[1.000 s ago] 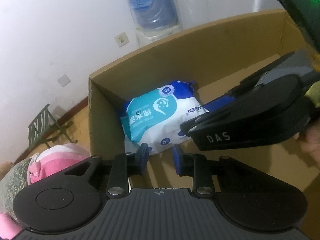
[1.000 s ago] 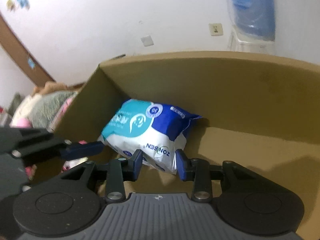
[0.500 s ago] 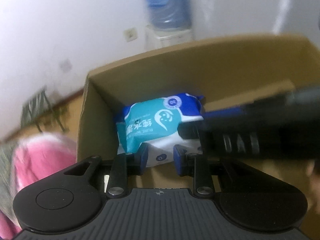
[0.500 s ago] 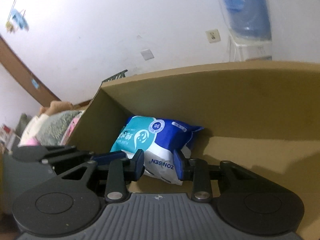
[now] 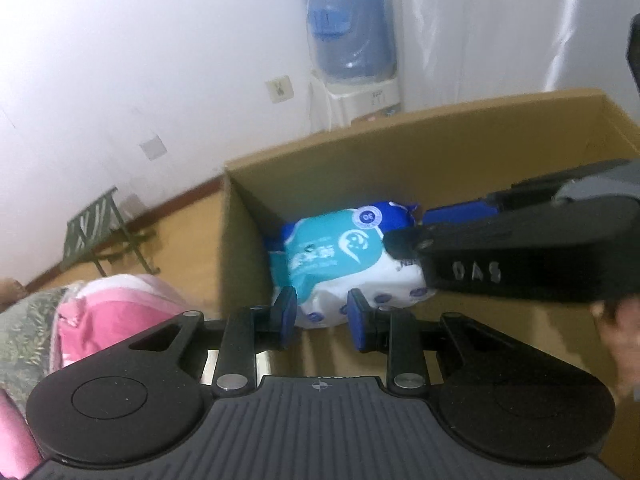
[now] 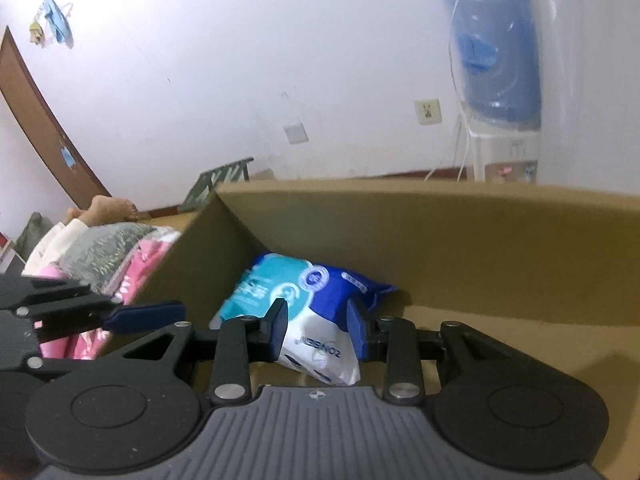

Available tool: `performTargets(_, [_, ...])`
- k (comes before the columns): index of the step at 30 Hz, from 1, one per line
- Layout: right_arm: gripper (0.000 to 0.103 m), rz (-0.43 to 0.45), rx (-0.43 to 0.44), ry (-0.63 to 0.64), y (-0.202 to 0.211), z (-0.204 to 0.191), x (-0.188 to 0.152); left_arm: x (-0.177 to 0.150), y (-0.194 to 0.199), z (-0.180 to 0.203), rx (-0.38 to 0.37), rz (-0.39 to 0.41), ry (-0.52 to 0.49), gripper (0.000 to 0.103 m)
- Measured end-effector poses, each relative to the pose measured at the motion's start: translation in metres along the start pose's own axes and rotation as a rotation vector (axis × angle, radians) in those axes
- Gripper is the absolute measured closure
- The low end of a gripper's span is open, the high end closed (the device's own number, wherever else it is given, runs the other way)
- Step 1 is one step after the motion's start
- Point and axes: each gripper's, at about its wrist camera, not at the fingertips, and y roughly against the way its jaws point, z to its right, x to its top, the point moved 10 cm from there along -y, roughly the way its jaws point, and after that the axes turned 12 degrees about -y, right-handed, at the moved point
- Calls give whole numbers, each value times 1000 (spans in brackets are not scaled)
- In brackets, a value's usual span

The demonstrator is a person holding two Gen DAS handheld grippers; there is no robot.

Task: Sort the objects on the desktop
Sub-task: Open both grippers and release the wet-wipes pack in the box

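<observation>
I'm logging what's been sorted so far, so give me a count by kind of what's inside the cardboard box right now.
Wet wipes pack: 1, lying in the left corner of the cardboard box
Other items on the visible part of the box floor: 0
Total: 1

Both the left tongs and the right tongs are open and hold nothing.

wipes pack (image 5: 344, 264): teal, white and dark blue, small blue dots
box (image 5: 460, 168): plain brown
gripper fingers (image 6: 357, 330): blue pads on black
bundle (image 5: 116, 304), lower left: pink, beside grey-green leaf print
water bottle (image 6: 494, 52), upper right: blue
</observation>
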Motion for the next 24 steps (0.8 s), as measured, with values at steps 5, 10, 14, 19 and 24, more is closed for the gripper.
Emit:
performTargets(5, [67,86,24,-37,36,-8,9,-10,20,-10,-20,41,67,74])
performTargets(10, [67,144,23,3,83,-15,13,-25,38,-12,-10,59,84,74])
performTargets(14, [67,172,66,-5,127,-20,11,-36,55,-12,-30,92,113,74])
performTargets(19, [67,212,89,30,179,-25,-6,-50,82,-11,-63,167,167,74])
performTargets(24, [66,216,81,107,222,-29,-36,-66,113,-5,-61,263,172,74])
